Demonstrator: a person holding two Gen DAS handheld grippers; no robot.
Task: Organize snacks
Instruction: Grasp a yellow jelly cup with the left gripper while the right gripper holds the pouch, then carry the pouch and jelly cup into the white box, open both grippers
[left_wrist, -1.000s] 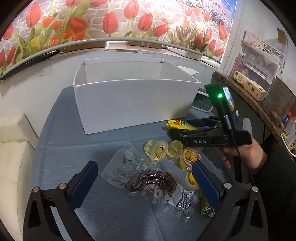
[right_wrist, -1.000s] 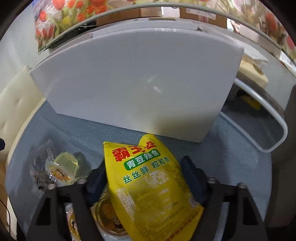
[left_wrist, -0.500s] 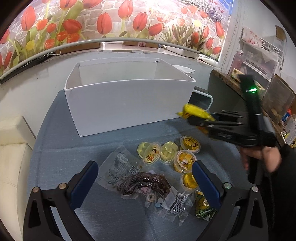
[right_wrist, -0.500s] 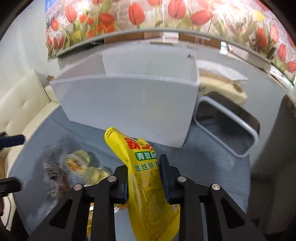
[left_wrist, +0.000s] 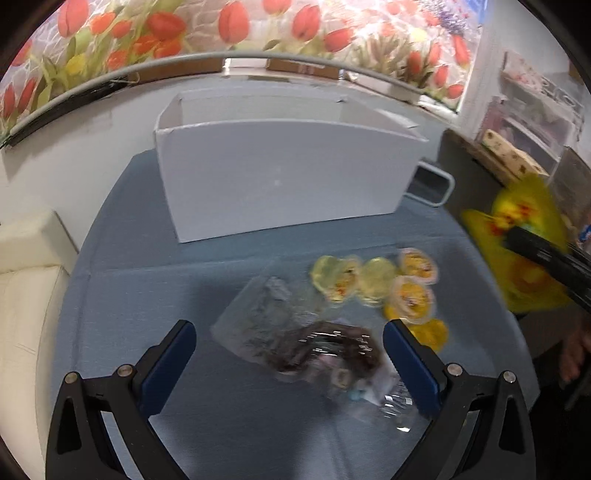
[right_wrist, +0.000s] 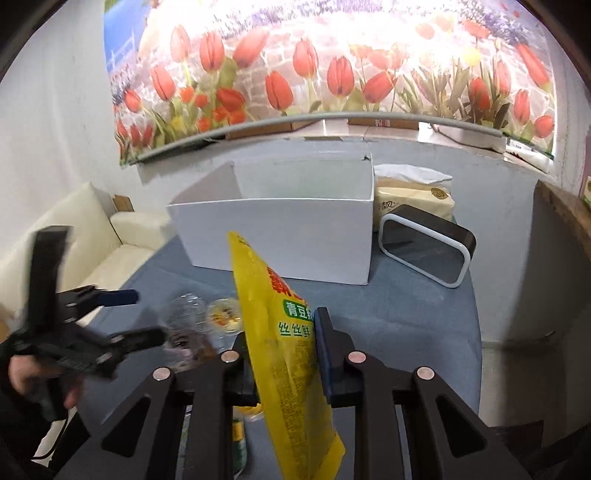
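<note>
My right gripper (right_wrist: 282, 332) is shut on a yellow snack bag (right_wrist: 280, 332) and holds it upright, raised above the table in front of the open white box (right_wrist: 288, 236). The bag (left_wrist: 517, 258) shows blurred at the right of the left wrist view. My left gripper (left_wrist: 288, 354) is open and empty, hovering over a pile of clear-wrapped snacks (left_wrist: 295, 339) and several yellow jelly cups (left_wrist: 373, 284). The white box (left_wrist: 280, 184) stands behind the pile and looks empty.
A dark rounded tray with a white rim (right_wrist: 428, 251) and a tissue pack (right_wrist: 413, 195) sit right of the box. A cream sofa (left_wrist: 26, 280) lies left of the blue table (left_wrist: 147, 295). A shelf of goods (left_wrist: 517, 147) stands at the right.
My right gripper has closed on the yellow bag, lifted it off the table and drawn back to the right. My left gripper has stayed open, shifting slightly.
</note>
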